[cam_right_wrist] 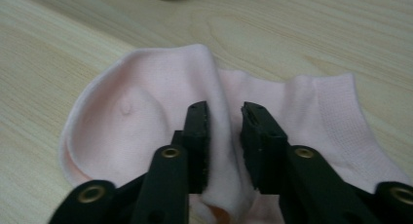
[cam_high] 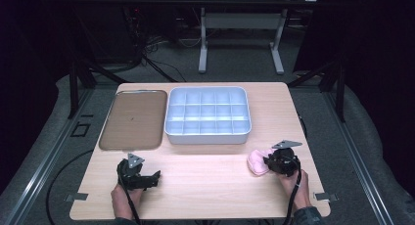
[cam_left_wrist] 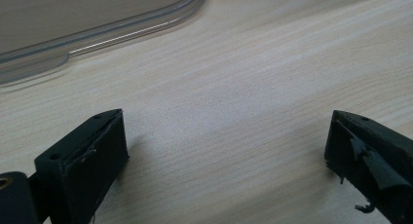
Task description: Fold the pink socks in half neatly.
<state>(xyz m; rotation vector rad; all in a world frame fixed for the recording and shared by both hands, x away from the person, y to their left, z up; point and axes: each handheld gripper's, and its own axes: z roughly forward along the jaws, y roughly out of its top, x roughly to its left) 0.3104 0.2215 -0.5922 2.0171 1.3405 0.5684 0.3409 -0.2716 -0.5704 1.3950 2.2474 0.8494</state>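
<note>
Right gripper (cam_right_wrist: 225, 118): jaws nearly closed, pinching a raised fold of the pink sock (cam_right_wrist: 146, 117); no earlier motion noted. Sock: lies flat on the wooden table (cam_high: 205, 181) near its right edge, toward the front corner, just in front of the white compartment box (cam_high: 208, 115); long axis runs roughly along the front edge, rounded toe toward the table's middle; its near part hidden behind the jaws. Left gripper (cam_left_wrist: 224, 151): jaws spread wide, nothing between them, over bare wood near the front-left, below the brown tray (cam_high: 133, 120).
</note>
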